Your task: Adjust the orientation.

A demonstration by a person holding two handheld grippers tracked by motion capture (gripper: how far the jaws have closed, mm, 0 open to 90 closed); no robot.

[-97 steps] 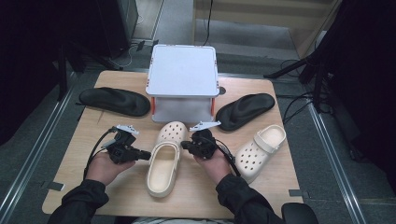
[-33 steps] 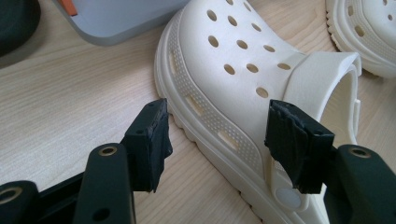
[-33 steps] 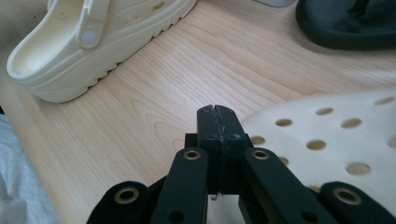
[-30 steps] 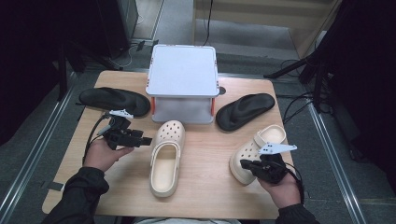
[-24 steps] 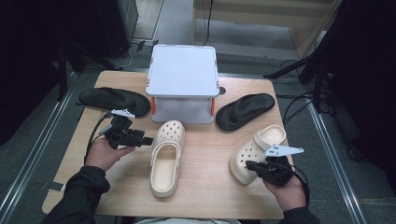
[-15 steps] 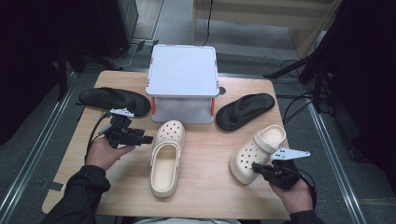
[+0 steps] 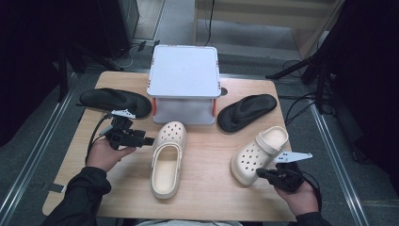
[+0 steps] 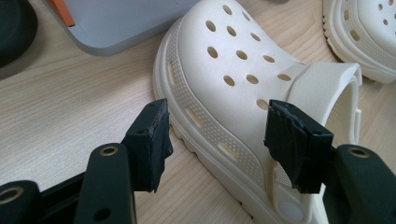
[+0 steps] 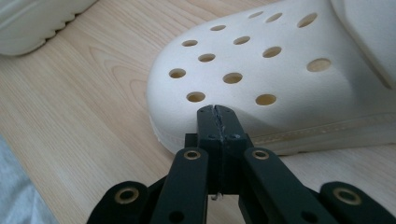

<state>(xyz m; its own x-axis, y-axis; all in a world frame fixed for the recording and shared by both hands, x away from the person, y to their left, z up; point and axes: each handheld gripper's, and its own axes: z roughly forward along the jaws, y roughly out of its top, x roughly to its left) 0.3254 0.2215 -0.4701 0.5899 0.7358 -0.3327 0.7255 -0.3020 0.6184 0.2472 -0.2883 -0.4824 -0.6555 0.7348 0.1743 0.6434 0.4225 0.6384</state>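
Note:
Two cream clogs lie on the wooden table. The middle clog points toward the grey box. The right clog lies angled, toe nearest me. My left gripper sits just left of the middle clog, open, and its pads hold nothing. My right gripper is at the toe of the right clog. It is shut with nothing between the jaws, and I cannot tell whether the tips touch the toe.
A grey box with a white lid stands at the back middle. A black sandal lies left of it and another lies to its right. Cables trail off the table's right side.
My right gripper left the middle clog, crossed to the right and drew back toward the near edge, ending at the right clog's toe. The left gripper has stayed where it was.

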